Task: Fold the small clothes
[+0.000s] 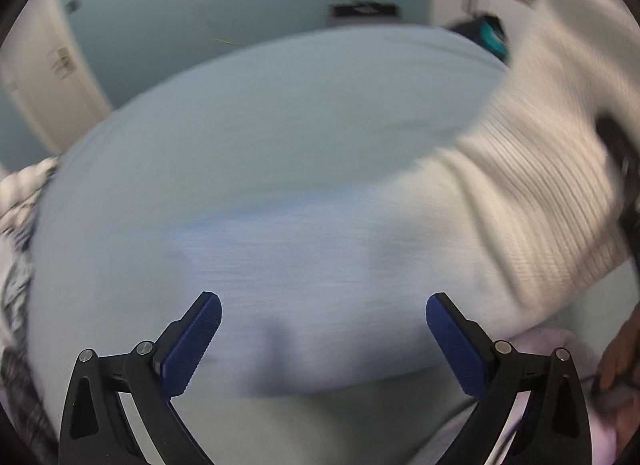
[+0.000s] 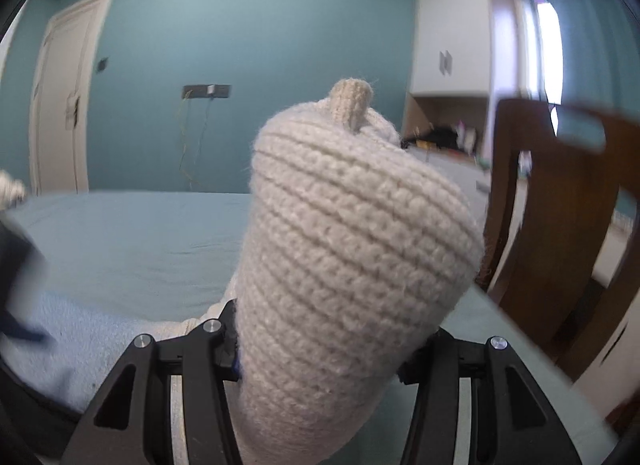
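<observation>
A cream knitted garment (image 2: 352,257) is bunched up between the fingers of my right gripper (image 2: 320,361) and held above the bed; it hides the fingertips. It also shows in the left wrist view (image 1: 532,193), hanging at the right over a light blue cloth (image 1: 280,185) spread on the bed. My left gripper (image 1: 324,337) is open and empty, its blue pads (image 1: 192,345) just above the near edge of the blue cloth. The left wrist view is motion-blurred.
A pale green bedsheet (image 2: 140,233) covers the bed. A patterned black-and-white cloth (image 1: 16,233) lies at the left. A brown wooden chair (image 2: 560,225) stands at the right. A pale pink cloth (image 1: 560,341) lies at lower right near a hand.
</observation>
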Motion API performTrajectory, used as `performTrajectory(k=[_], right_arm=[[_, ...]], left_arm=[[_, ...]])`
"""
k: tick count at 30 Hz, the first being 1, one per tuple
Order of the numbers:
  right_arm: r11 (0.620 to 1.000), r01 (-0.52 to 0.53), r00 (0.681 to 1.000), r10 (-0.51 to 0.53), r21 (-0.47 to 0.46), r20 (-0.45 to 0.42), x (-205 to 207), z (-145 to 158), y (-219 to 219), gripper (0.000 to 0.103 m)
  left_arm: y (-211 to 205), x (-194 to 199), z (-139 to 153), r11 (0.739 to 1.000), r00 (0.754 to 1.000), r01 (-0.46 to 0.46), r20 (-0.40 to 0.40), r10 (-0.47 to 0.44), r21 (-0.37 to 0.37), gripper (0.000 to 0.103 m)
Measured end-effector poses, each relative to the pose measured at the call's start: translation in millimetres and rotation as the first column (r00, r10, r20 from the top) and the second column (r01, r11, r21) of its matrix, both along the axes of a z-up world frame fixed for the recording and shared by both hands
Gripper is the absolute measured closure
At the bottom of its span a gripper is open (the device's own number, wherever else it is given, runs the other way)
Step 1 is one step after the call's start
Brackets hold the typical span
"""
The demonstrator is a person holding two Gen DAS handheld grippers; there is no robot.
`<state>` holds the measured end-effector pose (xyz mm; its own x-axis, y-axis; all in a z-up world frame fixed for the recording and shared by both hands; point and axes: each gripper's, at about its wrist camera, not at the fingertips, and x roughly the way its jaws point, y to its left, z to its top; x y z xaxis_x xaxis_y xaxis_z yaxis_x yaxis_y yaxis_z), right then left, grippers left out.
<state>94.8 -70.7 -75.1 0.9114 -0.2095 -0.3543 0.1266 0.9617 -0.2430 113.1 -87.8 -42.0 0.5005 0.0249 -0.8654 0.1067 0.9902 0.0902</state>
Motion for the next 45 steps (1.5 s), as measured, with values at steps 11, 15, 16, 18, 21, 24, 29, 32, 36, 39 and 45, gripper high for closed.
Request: performTrajectory(k=[11, 15, 16, 18, 21, 24, 29, 32, 36, 39, 45], right_arm=[[0.704, -0.203, 0.957, 0.289, -0.681, 0.013, -15.0, -18.0, 195.8, 0.056], [0.446, -0.282, 0.891, 0.45, -0.85, -0.059, -36.4, -68.5, 248.0, 0.055], [0.372, -0.294, 0.871, 0.483, -0.88, -0.087, -41.5, -83.8, 257.6, 0.054], [0.244, -0.304, 0.849, 0.507, -0.921, -0.146, -47.2, -111.3, 271.8, 0.054], [0.139, -0.335, 0.831, 0.51, -0.932, -0.223, -48.6, -146.7, 281.4, 0.053], [0.083, -0.292, 0.821, 0.533, -0.953, -0.205, -54.0, -170.5, 276.4, 0.051], [0.088, -0.421, 0.807, 0.492, -0.903, -0.328, -66.1, -142.4, 266.5, 0.02], [0.263, -0.604, 0.754, 0.493, -0.752, -0.433, -74.7, -97.4, 248.5, 0.004], [0.561, -0.652, 0.756, 0.525, -0.509, -0.39, -74.1, -15.0, 196.2, 0.004], [0.77, -0.595, 0.792, 0.512, -0.231, -0.334, -40.9, 42.1, 135.4, 0.003], [0.905, -0.306, 0.807, 0.412, 0.296, -0.424, 74.7, 49.3, 40.1, 0.003]], left_arm=[[192.5, -58.6, 55.0, 0.923, 0.918, -0.366, 0.114, 0.379, -0.115, 0.0], [225.0, -61.7, 39.0, 0.902, 0.907, -0.396, 0.081, 0.413, -0.171, 0.0], [231.1, -55.6, 37.4, 0.901, 0.907, -0.397, 0.078, 0.415, -0.172, 0.0], [234.4, -53.8, 35.7, 0.9, 0.907, -0.396, 0.076, 0.414, -0.184, 0.0], [236.4, -47.9, 30.3, 0.897, 0.912, -0.383, 0.061, 0.405, -0.222, 0.0], [235.1, -44.8, 25.9, 0.903, 0.92, -0.371, 0.047, 0.389, -0.216, 0.0], [225.7, -40.3, 26.6, 0.916, 0.931, -0.344, 0.053, 0.361, -0.204, 0.0], [217.3, -41.4, 33.2, 0.924, 0.933, -0.331, 0.076, 0.351, -0.193, 0.0], [211.0, -41.4, 37.2, 0.935, 0.937, -0.314, 0.106, 0.334, -0.168, 0.0], [207.4, -40.1, 36.3, 0.938, 0.938, -0.312, 0.11, 0.33, -0.15, 0.0], [202.1, -38.2, 31.0, 0.942, 0.941, -0.307, 0.103, 0.322, -0.135, 0.0]])
